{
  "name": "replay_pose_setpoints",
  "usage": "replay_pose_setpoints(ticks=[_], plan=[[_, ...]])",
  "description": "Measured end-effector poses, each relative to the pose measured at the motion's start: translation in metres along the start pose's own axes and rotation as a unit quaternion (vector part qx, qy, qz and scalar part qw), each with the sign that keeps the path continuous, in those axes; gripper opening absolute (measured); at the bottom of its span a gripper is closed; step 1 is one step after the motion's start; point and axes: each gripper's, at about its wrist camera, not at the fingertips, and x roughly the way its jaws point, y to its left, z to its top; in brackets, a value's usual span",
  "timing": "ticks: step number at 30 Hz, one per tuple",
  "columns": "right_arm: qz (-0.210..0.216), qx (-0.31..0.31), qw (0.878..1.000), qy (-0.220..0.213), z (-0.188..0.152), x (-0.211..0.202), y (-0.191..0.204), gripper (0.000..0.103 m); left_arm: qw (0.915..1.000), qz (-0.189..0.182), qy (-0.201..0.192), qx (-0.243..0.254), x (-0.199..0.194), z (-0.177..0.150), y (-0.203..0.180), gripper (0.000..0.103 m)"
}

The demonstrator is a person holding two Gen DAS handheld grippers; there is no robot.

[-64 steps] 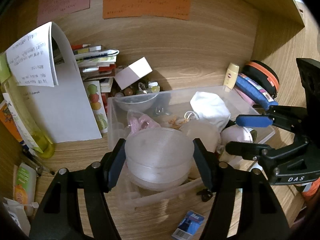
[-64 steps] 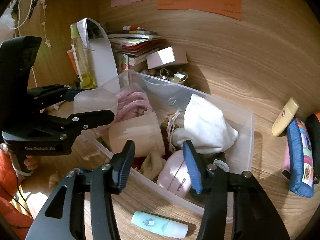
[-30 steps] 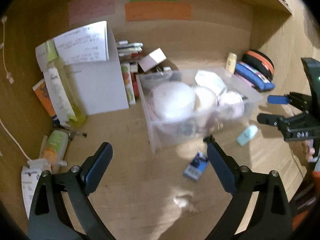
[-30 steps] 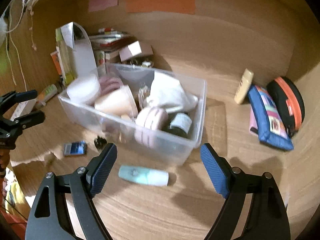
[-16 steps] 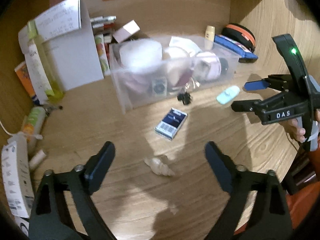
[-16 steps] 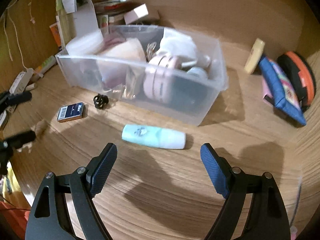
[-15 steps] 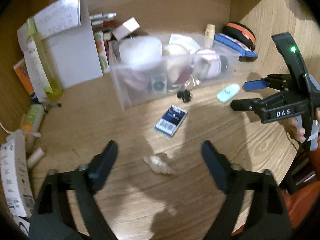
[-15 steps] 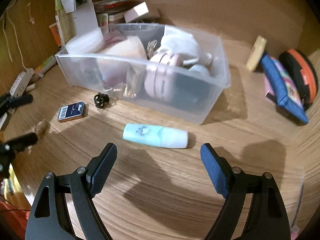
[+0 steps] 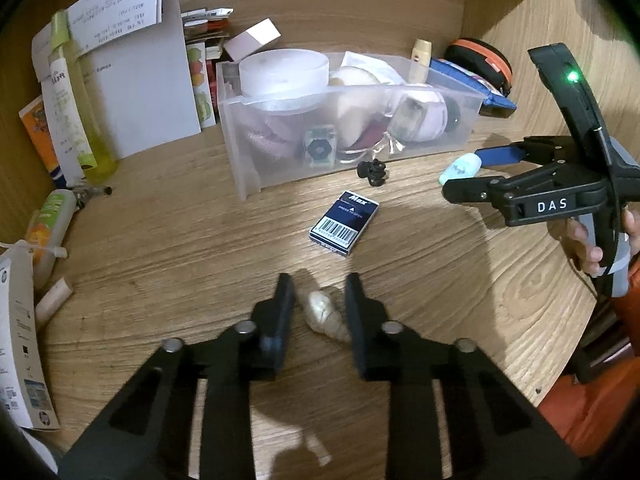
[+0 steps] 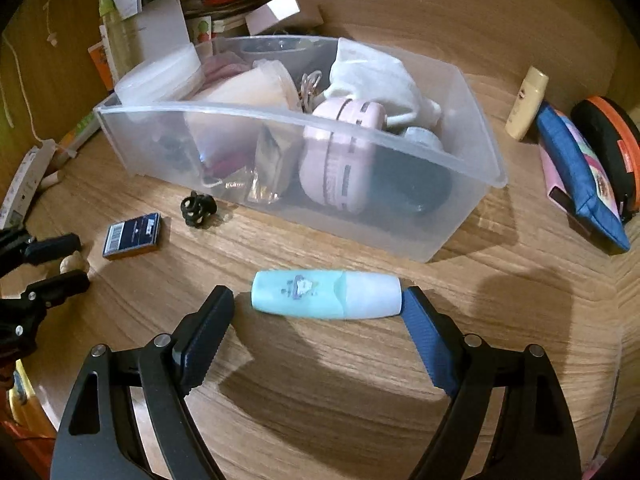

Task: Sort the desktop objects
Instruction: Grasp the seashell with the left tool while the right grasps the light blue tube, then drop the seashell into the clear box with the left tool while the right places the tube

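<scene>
My left gripper (image 9: pixel 318 300) sits low on the desk (image 9: pixel 200 248) with its jaws drawn in around a pale shell (image 9: pixel 325 314); a gap shows on the left side and the right side is too close to judge, so I cannot tell whether it is gripped yet. My right gripper (image 10: pixel 318 308) is spread wide, jaws bracketing the mint tube (image 10: pixel 326 294) end to end, its right jaw at or almost at the white cap and its left jaw just clear of the other end. Both items lie on the desk in front of the clear bin (image 10: pixel 472 168), which is already crowded. Risks, as I judge them: the tube is round and held along its long axis, so closing on its ends could squirt it sideways or roll it away; the shell is small, tapered and hard, so it may pivot or pop out as the jaws meet it off-centre; and dropping either into the heaped bin could leave it perched on the rim. The left view alone shows the shell between my jaws. The right view alone shows the tube's full length against both jaws, where the left view gives only its tip; both show the blue box (image 9: pixel 344 223) and black clip (image 9: pixel 373 172) waiting nearby.
</scene>
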Motion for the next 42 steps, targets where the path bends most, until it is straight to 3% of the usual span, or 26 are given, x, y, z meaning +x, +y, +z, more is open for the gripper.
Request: replay_pose_setpoints(ticks=[2, 10, 20, 32, 42], plan=[[0.009, 0.001, 1.000, -0.005, 0.000, -0.002, 0.000, 0.071, 1.0000, -0.003, 0.000, -0.005, 0.000, 0.001, 0.003, 0.019], [0.031, -0.002, 0.999, -0.017, -0.001, -0.009, -0.002, 0.071, 0.9996, -0.001, -0.007, -0.027, -0.009, -0.002, 0.011, 0.017], [0.038, -0.018, 0.997, -0.059, 0.009, -0.034, 0.000, 0.071, 0.9983, 0.017, -0.049, -0.025, -0.035, 0.013, 0.010, 0.017], [0.034, -0.005, 0.994, -0.103, 0.025, -0.062, -0.019, 0.071, 0.9923, -0.001, -0.123, 0.015, -0.043, 0.081, -0.011, 0.017], [0.031, 0.004, 0.993, -0.114, 0.046, -0.063, -0.044, 0.071, 0.9903, 0.005, -0.135, 0.031, -0.027, 0.123, -0.014, 0.017]])
